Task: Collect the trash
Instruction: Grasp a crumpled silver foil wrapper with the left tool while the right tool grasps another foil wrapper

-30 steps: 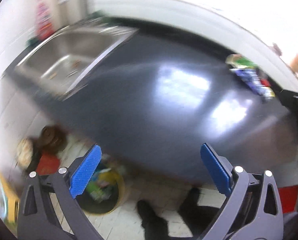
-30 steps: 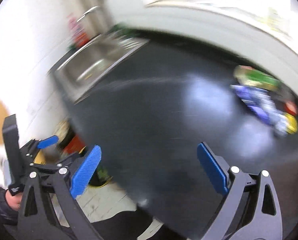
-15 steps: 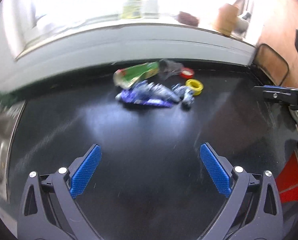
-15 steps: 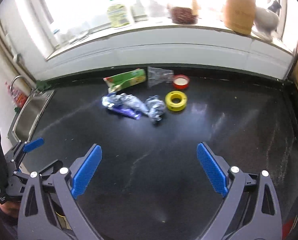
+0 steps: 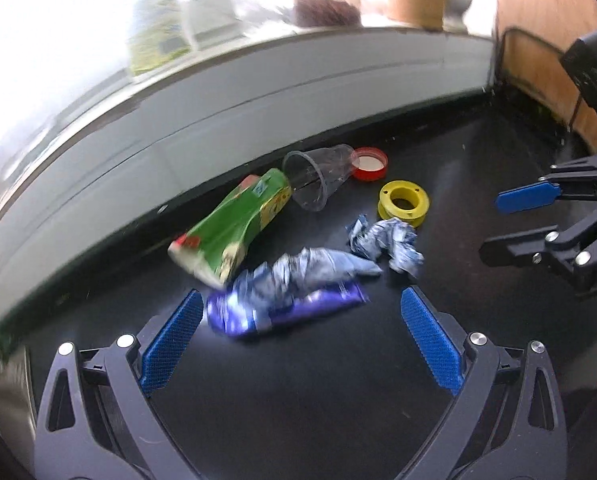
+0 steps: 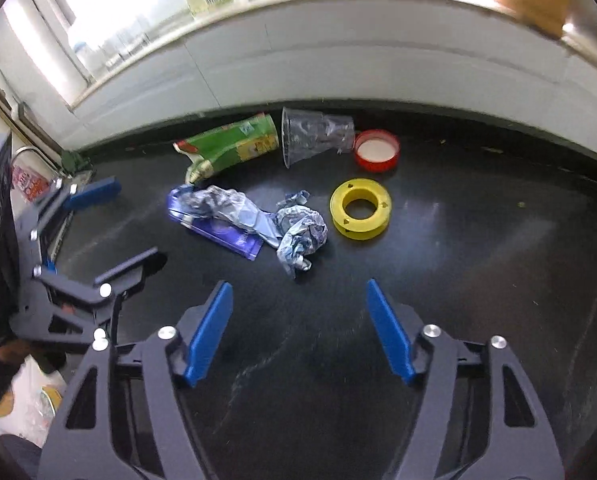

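Having swung away from the sink to the black countertop [image 6: 478, 260], both grippers now face the litter by the back wall, the left gripper [image 5: 298, 336] spread empty before the crumpled purple foil wrapper [image 5: 290, 304], the right gripper [image 6: 298, 320] closing on nothing.

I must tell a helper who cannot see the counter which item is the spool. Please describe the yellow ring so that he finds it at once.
On the black counter under the window lies a small cluster of trash. At its right side, just in front of the red lid, lies the yellow ring, flat. It is the only yellow, hard, round piece with a hole; its neighbours are crumpled wrappers.
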